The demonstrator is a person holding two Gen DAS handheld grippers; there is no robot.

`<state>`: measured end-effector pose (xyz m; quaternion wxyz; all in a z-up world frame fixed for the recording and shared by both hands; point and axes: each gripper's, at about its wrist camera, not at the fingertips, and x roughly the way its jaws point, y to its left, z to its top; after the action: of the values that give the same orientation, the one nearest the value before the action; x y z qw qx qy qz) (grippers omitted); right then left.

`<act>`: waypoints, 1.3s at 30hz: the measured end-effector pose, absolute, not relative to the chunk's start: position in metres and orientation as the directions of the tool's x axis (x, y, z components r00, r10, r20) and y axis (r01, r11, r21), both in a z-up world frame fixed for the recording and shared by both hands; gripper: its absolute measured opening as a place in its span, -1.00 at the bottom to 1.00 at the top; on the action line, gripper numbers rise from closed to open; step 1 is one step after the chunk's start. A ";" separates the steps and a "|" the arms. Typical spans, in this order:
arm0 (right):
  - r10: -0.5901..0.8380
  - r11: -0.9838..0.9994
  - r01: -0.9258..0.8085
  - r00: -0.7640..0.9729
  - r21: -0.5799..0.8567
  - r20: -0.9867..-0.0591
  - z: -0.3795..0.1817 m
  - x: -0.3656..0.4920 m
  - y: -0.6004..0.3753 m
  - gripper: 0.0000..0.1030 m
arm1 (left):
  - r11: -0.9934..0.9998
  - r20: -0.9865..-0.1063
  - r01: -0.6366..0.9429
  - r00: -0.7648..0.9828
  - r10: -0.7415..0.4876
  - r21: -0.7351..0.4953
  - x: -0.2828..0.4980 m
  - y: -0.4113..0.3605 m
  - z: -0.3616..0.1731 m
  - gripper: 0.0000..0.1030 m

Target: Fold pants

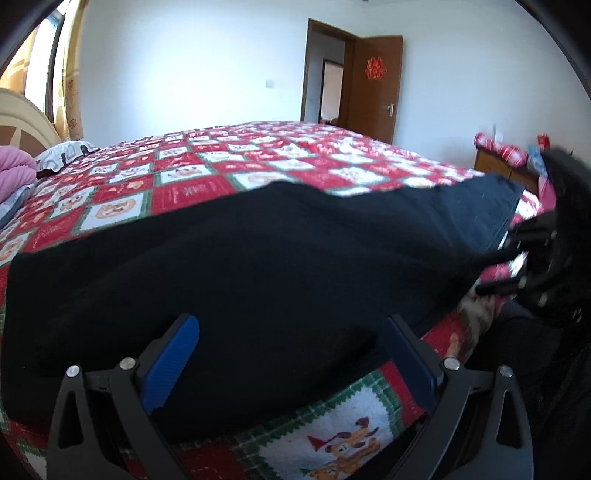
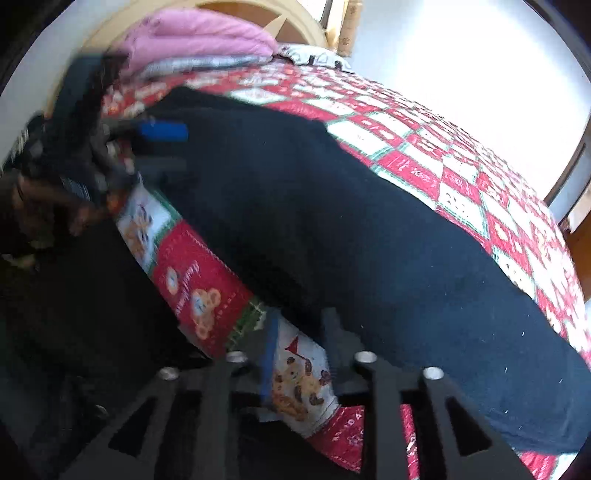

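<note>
Squinting at the quilt [image 1: 192, 192], I couldn't read its lettering, too blurry. Black pants [image 1: 258, 266] lay flat along the bed's near edge, soft knit. Left gripper [image 1: 291, 365] was spread wide over them, nothing pinched. Right gripper [image 2: 301, 350] hung slightly apart over the quilt edge, empty. Pink bedding [image 2: 195, 35] sat by the headboard.
</note>
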<state>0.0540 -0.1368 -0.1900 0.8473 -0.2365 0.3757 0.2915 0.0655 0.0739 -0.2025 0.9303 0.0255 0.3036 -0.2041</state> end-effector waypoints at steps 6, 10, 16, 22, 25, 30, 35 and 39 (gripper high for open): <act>0.297 0.883 -0.468 0.612 -0.032 -0.733 -0.174 0.088 -0.188 -0.40 | 0.908 -0.597 0.415 0.715 -0.363 -0.054 0.063 0.072 -0.203 1.00; 0.211 0.958 -0.285 0.632 0.030 -0.746 -0.169 0.111 -0.233 -0.40 | 0.907 -0.610 0.420 0.716 -0.340 -0.012 0.062 0.068 -0.205 1.00; 0.119 0.978 -0.208 0.576 -0.005 -0.809 -0.182 0.113 -0.264 -0.39 | 0.928 -0.554 0.369 0.762 -0.336 -0.055 0.063 0.074 -0.182 1.00; 0.103 0.988 -0.156 0.628 0.005 -0.772 -0.165 0.111 -0.277 -0.22 | 0.930 -0.505 0.362 0.792 -0.344 -0.067 0.078 0.064 -0.158 1.00; 0.062 0.997 -0.082 0.638 0.012 -0.767 -0.165 0.119 -0.295 -0.18 | 0.937 -0.558 0.345 0.767 -0.317 -0.058 0.091 0.054 -0.173 1.00; 0.065 0.997 -0.074 0.630 0.023 -0.774 -0.178 0.127 -0.307 -0.18 | 0.951 -0.638 0.308 0.739 -0.219 0.031 0.095 0.039 -0.197 1.00; 0.079 0.996 -0.081 0.643 0.035 -0.762 -0.178 0.127 -0.308 -0.18 | 0.963 -0.663 0.271 0.724 -0.192 0.017 0.095 0.039 -0.193 1.00; 0.091 0.996 -0.061 0.655 0.067 -0.750 -0.169 0.125 -0.315 -0.18 | 0.975 -0.681 0.222 0.717 -0.146 0.025 0.098 0.034 -0.192 1.00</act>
<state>0.1255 -0.3153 -0.1693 0.9095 0.0182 0.4133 0.0416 0.0976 0.0336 -0.1917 0.9251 0.0527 0.3627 -0.0994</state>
